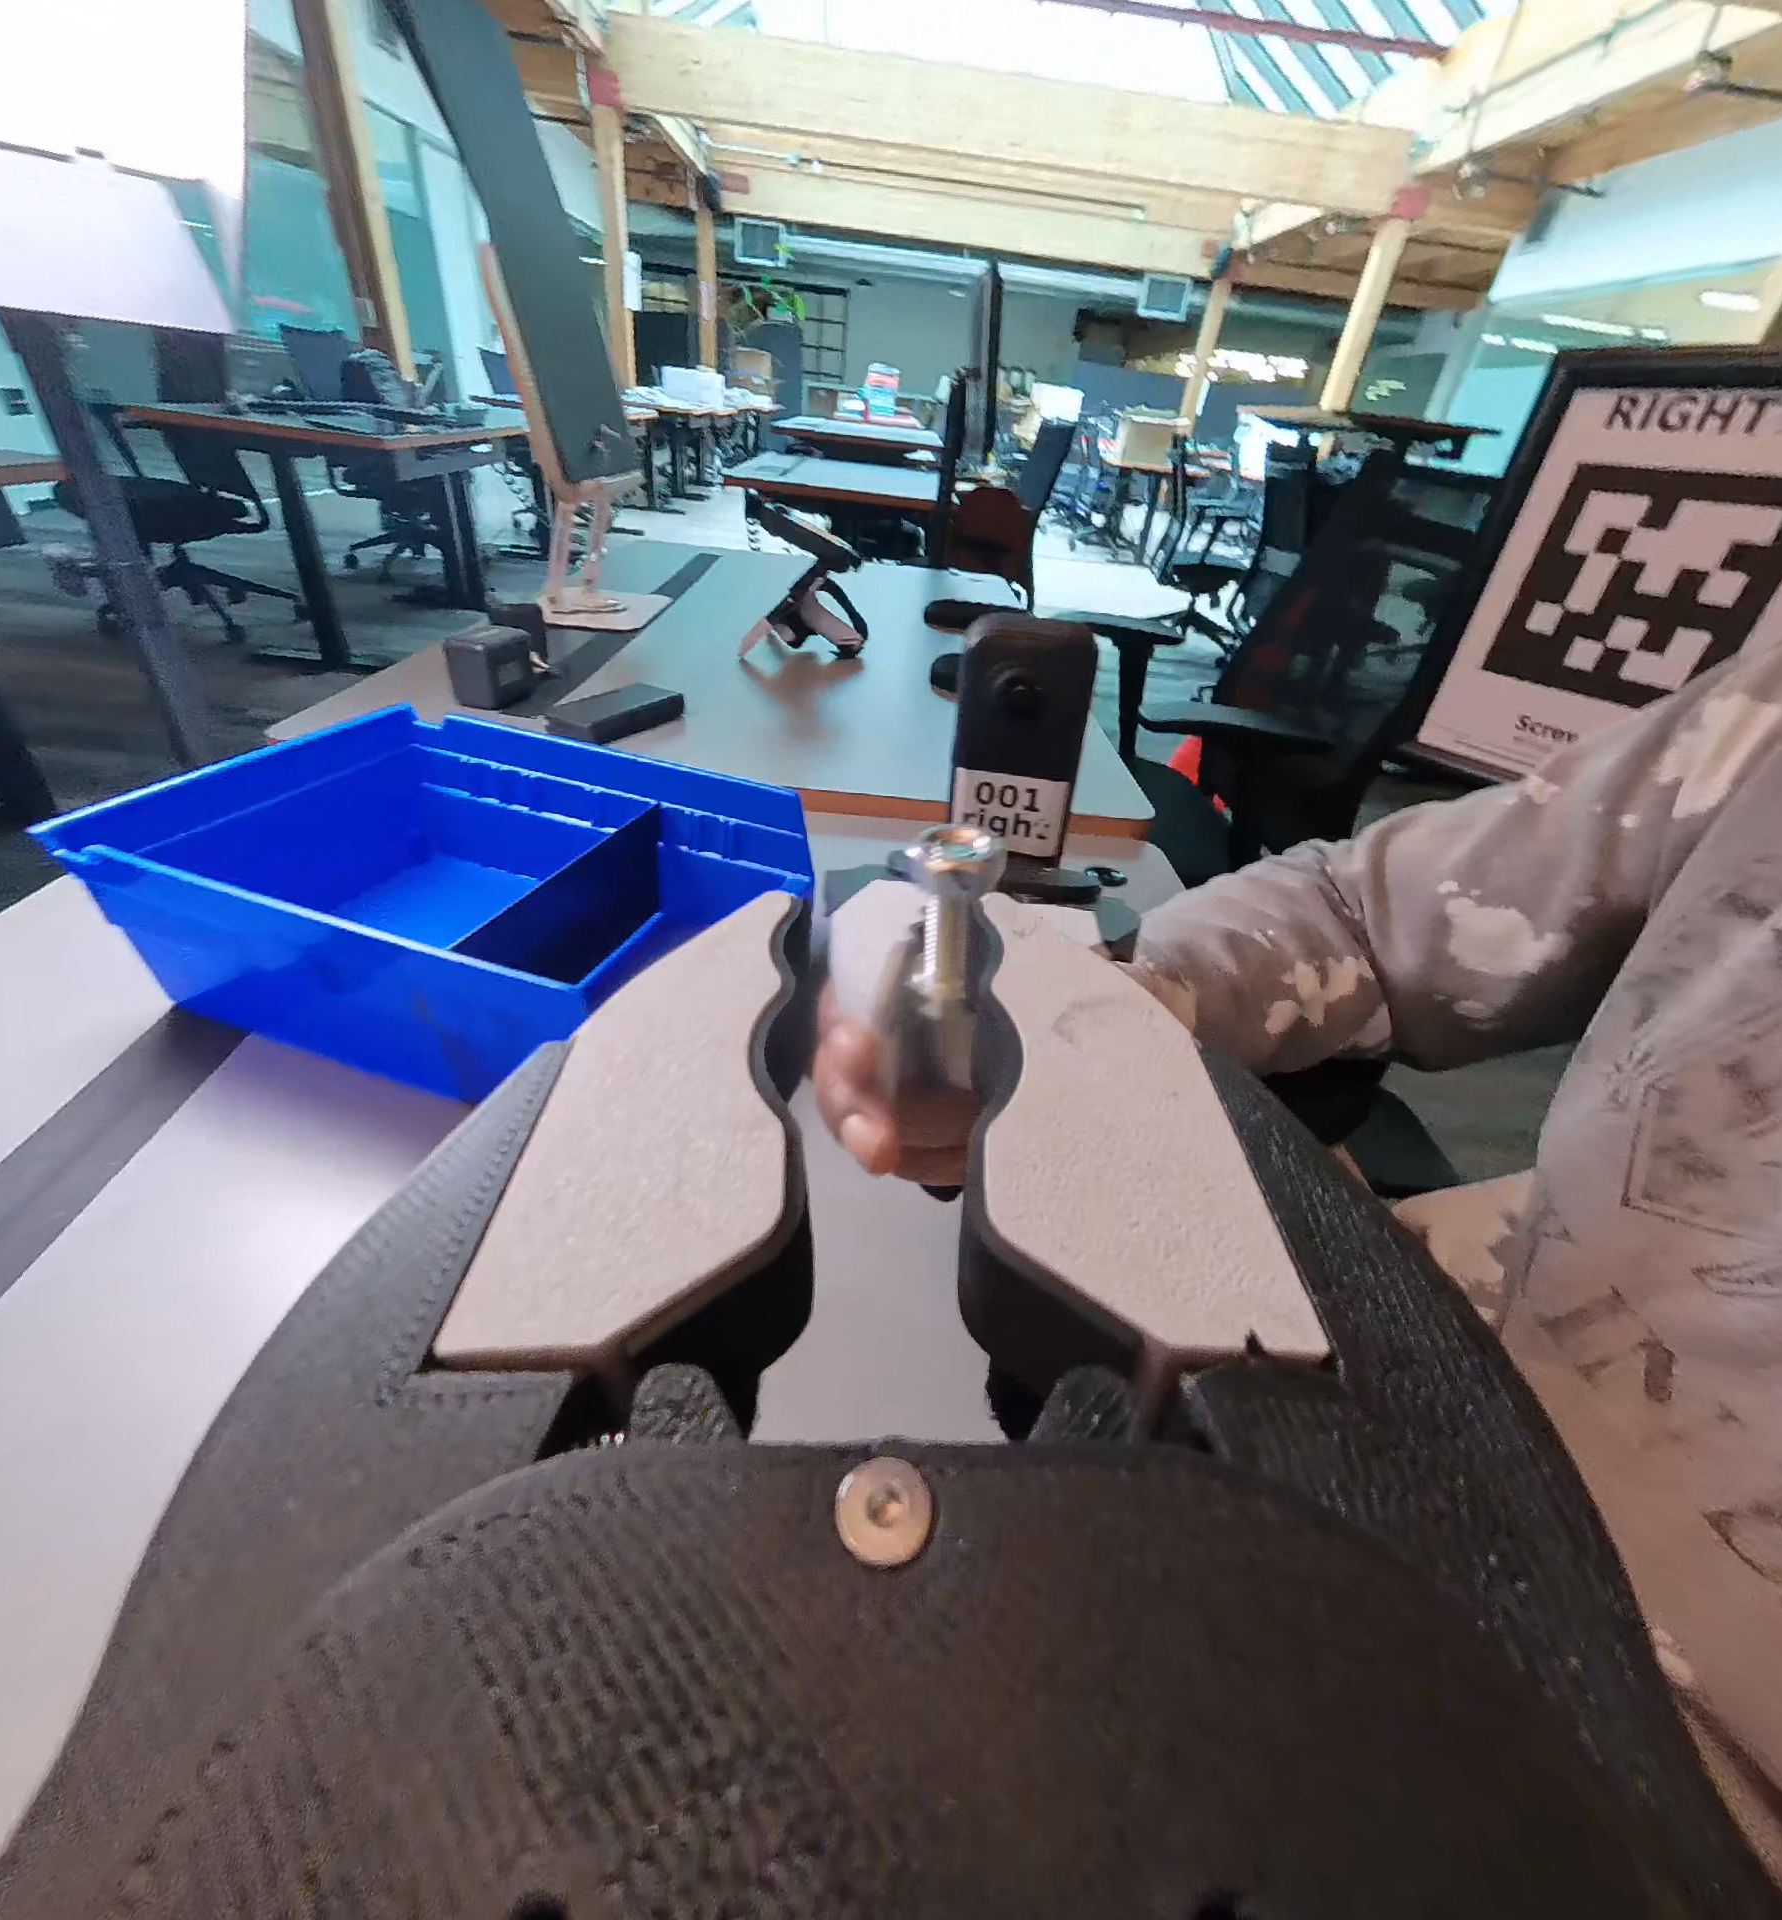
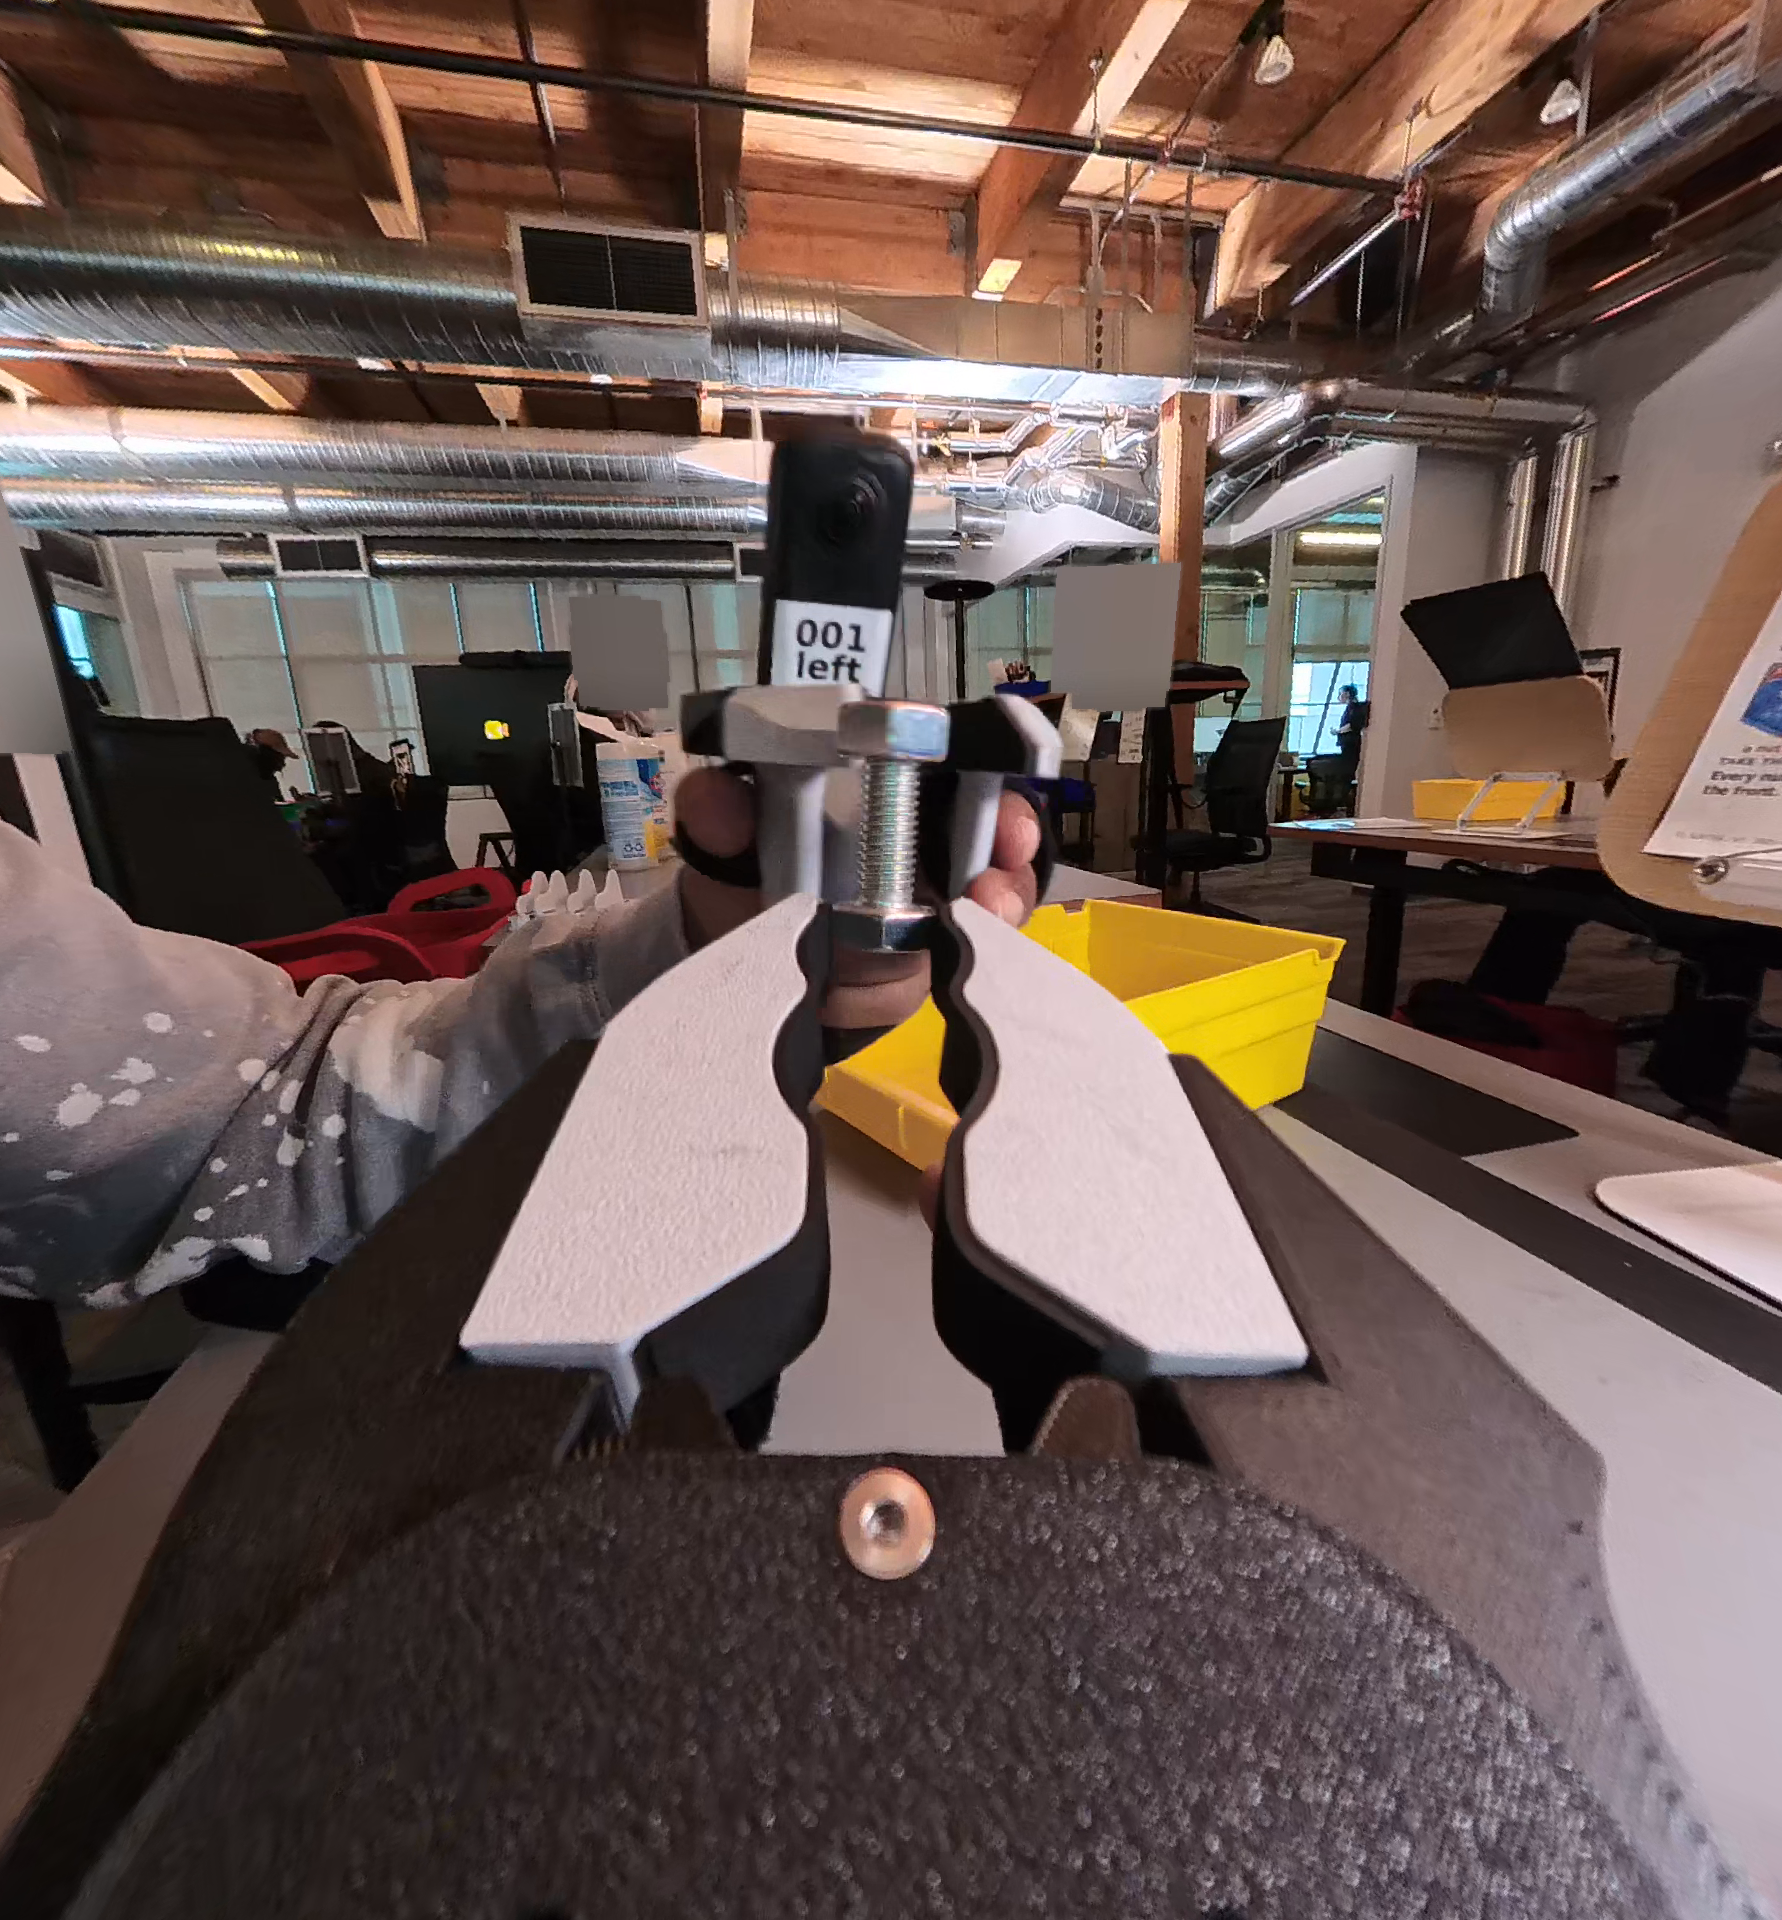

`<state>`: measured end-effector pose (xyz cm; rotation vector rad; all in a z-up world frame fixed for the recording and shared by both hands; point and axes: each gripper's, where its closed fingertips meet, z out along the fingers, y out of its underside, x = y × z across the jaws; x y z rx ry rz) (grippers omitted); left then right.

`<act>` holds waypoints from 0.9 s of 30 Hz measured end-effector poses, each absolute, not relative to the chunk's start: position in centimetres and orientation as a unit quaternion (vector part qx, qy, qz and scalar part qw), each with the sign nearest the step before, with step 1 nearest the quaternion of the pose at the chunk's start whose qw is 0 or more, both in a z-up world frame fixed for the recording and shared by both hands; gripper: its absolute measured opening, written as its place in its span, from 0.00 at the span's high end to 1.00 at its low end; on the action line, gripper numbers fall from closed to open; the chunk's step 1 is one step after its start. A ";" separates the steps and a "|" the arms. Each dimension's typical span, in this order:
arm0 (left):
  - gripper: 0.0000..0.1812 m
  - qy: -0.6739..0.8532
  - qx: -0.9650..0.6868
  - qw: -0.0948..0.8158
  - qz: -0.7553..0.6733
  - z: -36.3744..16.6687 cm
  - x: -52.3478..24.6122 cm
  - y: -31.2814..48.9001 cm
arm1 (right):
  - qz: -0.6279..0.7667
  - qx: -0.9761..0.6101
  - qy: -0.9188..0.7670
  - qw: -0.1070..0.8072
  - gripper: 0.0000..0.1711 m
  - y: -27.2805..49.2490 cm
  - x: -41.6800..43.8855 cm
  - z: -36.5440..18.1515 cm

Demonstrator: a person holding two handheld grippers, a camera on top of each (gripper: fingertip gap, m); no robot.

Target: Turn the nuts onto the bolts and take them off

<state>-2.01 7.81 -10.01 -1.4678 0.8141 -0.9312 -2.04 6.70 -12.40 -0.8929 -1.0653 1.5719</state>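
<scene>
A silver bolt [image 2: 889, 831] stands upright in the air between my two grippers, with a hex piece at each end; I cannot tell which is the nut. My right gripper [image 2: 884, 920] is shut on the lower hex piece [image 2: 882, 927]. My left gripper [image 1: 897, 909] faces it and is shut on the upper hex piece [image 2: 892, 730], which also shows in the left wrist view [image 1: 949, 847]. There the threaded shaft [image 1: 944, 935] shows through the gap between my fingers. A hand in a spotted grey sleeve [image 1: 1489, 935] holds each gripper.
A blue bin [image 1: 274, 914] with a dark divider sits on the grey table [image 1: 87, 1195] to the left. A yellow bin [image 2: 1230, 997] sits just beyond the right gripper. A marker board [image 1: 1645, 582] and an instruction stand [image 2: 1739, 727] stand to the sides.
</scene>
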 end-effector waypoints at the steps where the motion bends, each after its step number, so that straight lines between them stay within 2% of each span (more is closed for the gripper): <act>1: 0.84 0.358 -0.627 0.571 -0.391 -10.3 -1.4 7.6 | 0.646 -0.374 -0.442 0.497 0.89 6.7 -2.2 -12.7; 6: 0.89 0.385 -0.632 0.568 -0.360 -11.0 -0.1 7.4 | 0.635 -0.386 -0.457 0.488 0.89 6.4 -2.7 -13.3; 19: 0.89 0.361 -0.654 0.581 -0.323 -11.9 -0.7 9.0 | 0.549 -0.445 -0.473 0.526 0.89 8.1 -3.6 -14.5; 27: 0.89 0.347 -0.636 0.618 -0.306 -11.4 -0.4 9.4 | 0.565 -0.453 -0.453 0.520 0.89 8.4 -3.3 -14.0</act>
